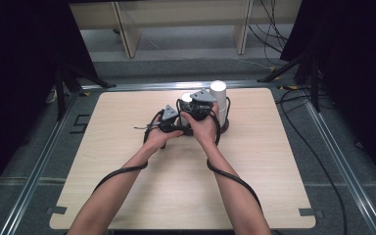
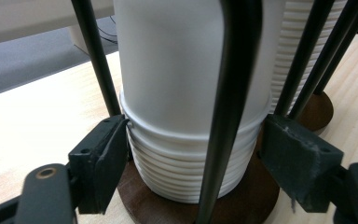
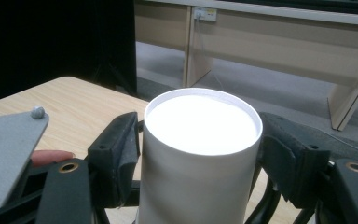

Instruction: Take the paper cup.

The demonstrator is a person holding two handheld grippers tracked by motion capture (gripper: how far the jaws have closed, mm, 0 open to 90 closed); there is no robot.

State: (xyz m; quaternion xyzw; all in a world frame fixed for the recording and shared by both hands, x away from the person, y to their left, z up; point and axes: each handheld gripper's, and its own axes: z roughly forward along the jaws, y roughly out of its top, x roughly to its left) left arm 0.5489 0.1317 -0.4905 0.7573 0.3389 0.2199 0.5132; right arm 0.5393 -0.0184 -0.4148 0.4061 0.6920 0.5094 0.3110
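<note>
Two stacks of white paper cups stand upside down on the wooden tabletop point(image 1: 127, 171), each inside its own black wire holder on a round dark wooden base. The nearer stack point(image 2: 191, 93) sits toward the middle of the far half of the tabletop, and the second stack point(image 1: 218, 93) stands just beside it, rising a little higher in the high view. Two grippers work at the nearer stack, one in each of the person's hands. The left gripper point(image 2: 196, 154) is low, at the ribbed rims near the base point(image 2: 242, 196); its two fingers point(image 2: 105, 158) are spread to either side of the stack, the left one touching the rims and the right one just beside them, with a wire upright point(image 2: 228, 112) of the holder crossing in front. The right gripper point(image 3: 200, 154) is higher, its fingers point(image 3: 116, 154) pressed against both sides of the topmost cup point(image 3: 200, 140), whose flat white bottom faces up. How many cups each stack holds cannot be counted.
</note>
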